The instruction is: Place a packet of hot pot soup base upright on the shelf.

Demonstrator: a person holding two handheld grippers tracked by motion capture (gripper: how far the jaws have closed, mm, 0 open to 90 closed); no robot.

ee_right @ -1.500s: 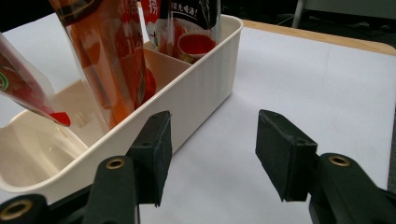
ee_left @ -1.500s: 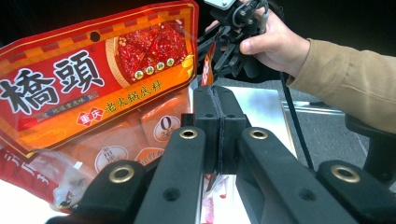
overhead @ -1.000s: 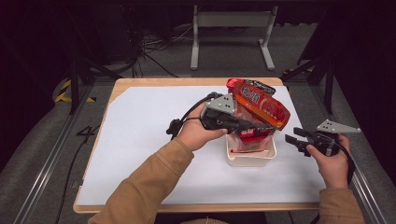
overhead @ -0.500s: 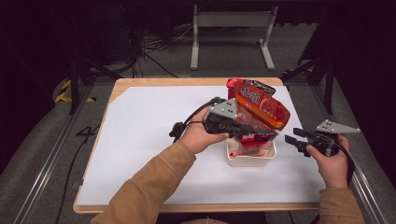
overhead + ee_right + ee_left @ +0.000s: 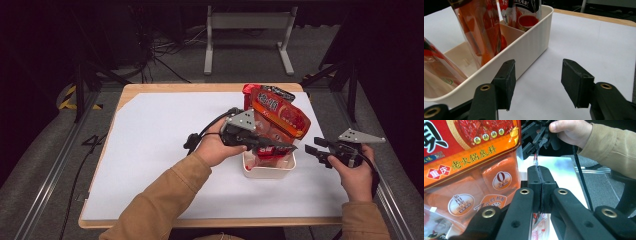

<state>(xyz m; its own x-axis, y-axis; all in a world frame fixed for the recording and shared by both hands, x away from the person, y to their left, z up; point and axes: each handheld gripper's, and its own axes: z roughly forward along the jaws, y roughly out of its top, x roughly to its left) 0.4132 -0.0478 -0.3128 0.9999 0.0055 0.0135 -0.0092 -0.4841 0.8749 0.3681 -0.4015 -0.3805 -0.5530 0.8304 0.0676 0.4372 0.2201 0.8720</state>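
A white bin [image 5: 270,172] stands on the white mat at the right, with several sauce packets upright in it. The largest is a red and orange pouch [image 5: 278,116], which leans over the bin and sits on the left of the left gripper view [image 5: 469,170]. My left gripper [image 5: 281,146] reaches over the bin from the left. Its pads are shut on the edge of a thin clear packet [image 5: 537,161] with red print. My right gripper [image 5: 313,150] hovers just right of the bin, open with nothing between its pads [image 5: 537,82]. The bin's wall [image 5: 531,42] is close on its left.
The wooden table [image 5: 150,90] carries a white mat [image 5: 160,145], bare to the left of the bin. A metal stand [image 5: 247,30] and cables lie on the floor behind. Black frame rails run along both sides of the table.
My left gripper has edged slightly to the right over the bin, still shut. The right gripper has not moved.
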